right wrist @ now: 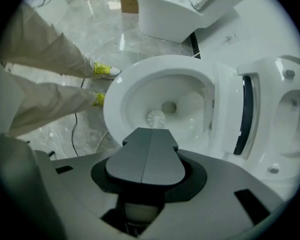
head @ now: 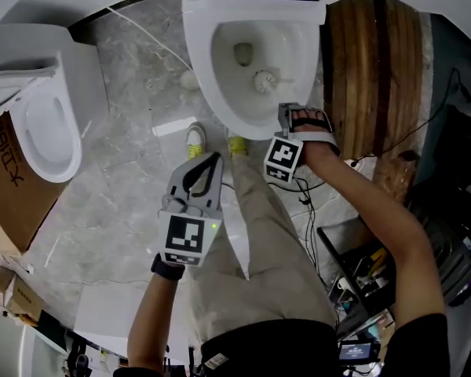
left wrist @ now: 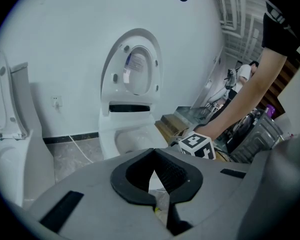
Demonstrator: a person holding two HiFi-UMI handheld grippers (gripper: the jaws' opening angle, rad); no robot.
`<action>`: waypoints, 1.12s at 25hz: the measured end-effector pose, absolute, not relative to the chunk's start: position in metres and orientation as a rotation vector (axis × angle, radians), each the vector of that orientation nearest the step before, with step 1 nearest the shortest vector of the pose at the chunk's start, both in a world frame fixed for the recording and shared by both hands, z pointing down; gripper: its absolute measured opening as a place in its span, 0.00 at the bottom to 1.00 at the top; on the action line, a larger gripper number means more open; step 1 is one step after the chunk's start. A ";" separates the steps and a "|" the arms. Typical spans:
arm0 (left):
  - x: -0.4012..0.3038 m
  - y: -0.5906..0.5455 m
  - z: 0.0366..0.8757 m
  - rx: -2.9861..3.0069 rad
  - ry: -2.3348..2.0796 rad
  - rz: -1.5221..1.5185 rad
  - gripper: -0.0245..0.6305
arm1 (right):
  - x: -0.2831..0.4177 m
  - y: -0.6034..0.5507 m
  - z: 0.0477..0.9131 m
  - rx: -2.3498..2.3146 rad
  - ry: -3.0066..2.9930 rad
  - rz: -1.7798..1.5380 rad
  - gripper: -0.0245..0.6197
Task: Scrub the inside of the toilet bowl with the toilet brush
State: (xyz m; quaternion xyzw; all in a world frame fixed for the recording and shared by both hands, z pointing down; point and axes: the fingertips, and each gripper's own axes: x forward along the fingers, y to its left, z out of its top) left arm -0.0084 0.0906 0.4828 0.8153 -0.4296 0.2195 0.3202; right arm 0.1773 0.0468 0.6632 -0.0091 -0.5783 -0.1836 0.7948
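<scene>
right tongs grip brush; box illegible

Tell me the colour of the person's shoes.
Bright yellow shoes, clearest in the right gripper view.

No legible text — cardboard box print unclear

A second toilet is standing on the grey marble floor, with a cardboard box sitting just beside it (its print is partly cut off). Stacked wooden boards are lying at the right, and a black cable is trailing across the floor.
</scene>
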 end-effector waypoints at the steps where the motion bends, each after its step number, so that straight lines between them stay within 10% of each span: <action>1: -0.009 0.091 0.483 2.143 -1.130 0.578 0.06 | 0.173 0.051 0.663 0.002 -1.268 -0.331 0.30; 28: 0.013 0.105 0.496 2.164 -1.048 0.584 0.06 | 0.138 -0.002 0.682 0.763 -1.519 1.487 0.31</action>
